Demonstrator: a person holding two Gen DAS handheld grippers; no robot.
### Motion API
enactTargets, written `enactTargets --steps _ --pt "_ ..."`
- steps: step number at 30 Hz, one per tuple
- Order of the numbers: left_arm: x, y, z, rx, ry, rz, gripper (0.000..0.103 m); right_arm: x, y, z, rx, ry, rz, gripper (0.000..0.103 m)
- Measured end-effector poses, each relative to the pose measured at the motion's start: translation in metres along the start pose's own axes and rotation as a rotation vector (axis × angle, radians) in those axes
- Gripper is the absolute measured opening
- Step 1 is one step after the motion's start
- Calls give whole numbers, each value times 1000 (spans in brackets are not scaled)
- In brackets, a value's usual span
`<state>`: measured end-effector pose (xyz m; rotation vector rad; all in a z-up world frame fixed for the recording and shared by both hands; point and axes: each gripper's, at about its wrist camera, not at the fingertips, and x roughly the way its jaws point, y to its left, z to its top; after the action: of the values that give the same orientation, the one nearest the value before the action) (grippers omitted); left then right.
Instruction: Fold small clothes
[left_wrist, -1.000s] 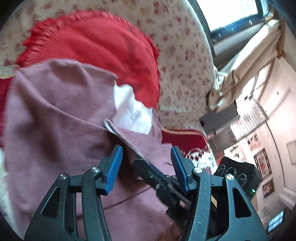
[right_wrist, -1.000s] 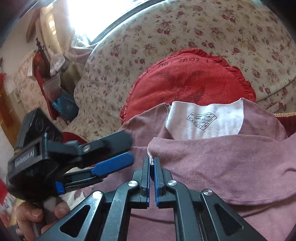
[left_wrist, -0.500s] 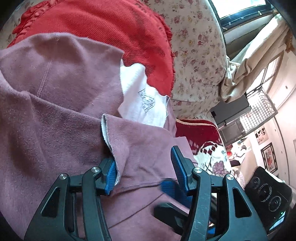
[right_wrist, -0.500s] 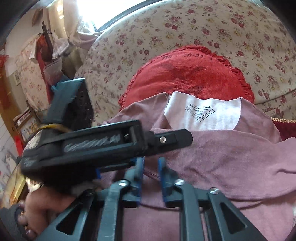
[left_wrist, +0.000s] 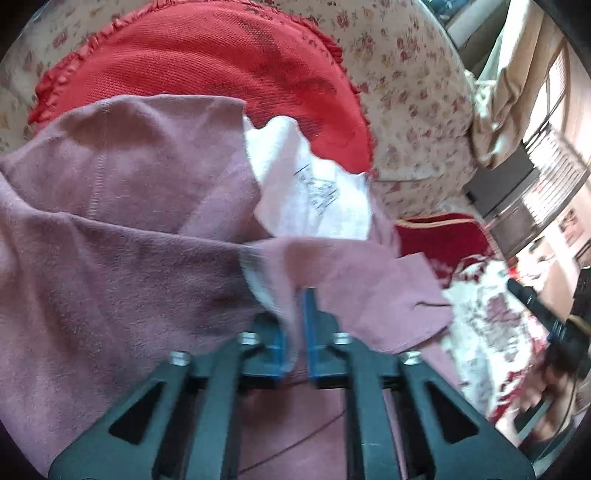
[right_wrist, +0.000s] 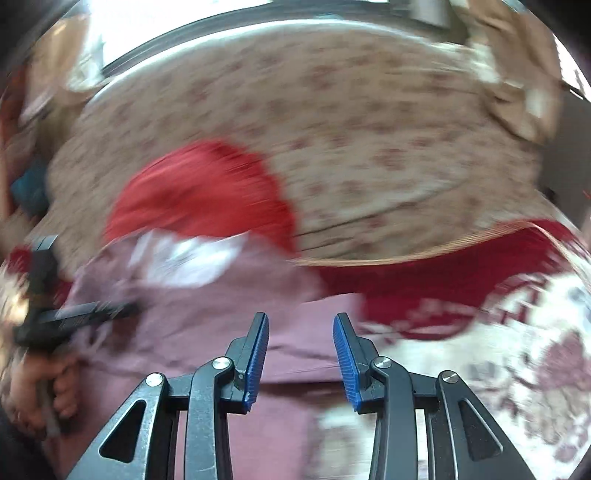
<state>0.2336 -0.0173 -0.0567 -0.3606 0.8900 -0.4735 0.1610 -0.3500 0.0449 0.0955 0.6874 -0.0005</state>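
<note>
A mauve-pink small garment (left_wrist: 122, 236) with a white inner lining and printed label (left_wrist: 314, 195) lies on a sofa seat. My left gripper (left_wrist: 297, 295) is shut on a folded edge of the garment, cloth pinched between its blue pads. My right gripper (right_wrist: 301, 325) is open and empty, hovering over the garment's right part (right_wrist: 221, 325); that view is motion-blurred. The left gripper also shows in the right wrist view (right_wrist: 81, 317), at the far left, held by a hand.
A round red frilled cushion (left_wrist: 207, 62) leans on the floral sofa back (left_wrist: 413, 92) behind the garment. A red and white patterned cover (right_wrist: 498, 332) lies to the right. The right gripper shows at the right edge (left_wrist: 543, 314).
My left gripper closed on the garment's folded edge. My right gripper let go of the garment, opened and swung away to the right.
</note>
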Motion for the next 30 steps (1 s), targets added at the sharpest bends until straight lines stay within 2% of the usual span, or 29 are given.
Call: enactTargets --steps 2,3,4,6,7,9,12,19,25,27,29,30 --pt "-6 -4 -2 29 -21 22 1 6 -31 -5 95 -9 -55 36" --pt "-11 -8 -2 42 -37 19 1 15 -47 -7 153 40 -112 36" --pt "-20 -14 -1 56 -60 -1 1 23 -62 -9 224 86 -132 36" --pt "-48 -29 1 90 -118 -71 1 25 -80 -11 340 86 -50 36" --pt "-71 -39 1 127 -173 -103 1 26 -88 -12 400 89 -13 36" --pt "-99 -48 1 161 -232 -135 1 26 -92 -13 446 91 0 36" --pt "-123 -37 8 160 -273 -92 1 25 -87 -11 432 81 3 36" --pt "-103 42 13 -48 -180 39 1 37 -67 -16 384 128 23 36" --pt "-109 41 14 -39 -228 80 1 45 -53 -16 317 153 53 36" --pt "-101 47 16 -60 -200 112 1 47 -46 -16 280 167 59 36" --pt "-83 62 15 -118 -122 159 1 50 -37 -16 230 183 60 36" --pt "-79 69 16 -151 -111 188 1 52 -33 -16 201 189 53 36"
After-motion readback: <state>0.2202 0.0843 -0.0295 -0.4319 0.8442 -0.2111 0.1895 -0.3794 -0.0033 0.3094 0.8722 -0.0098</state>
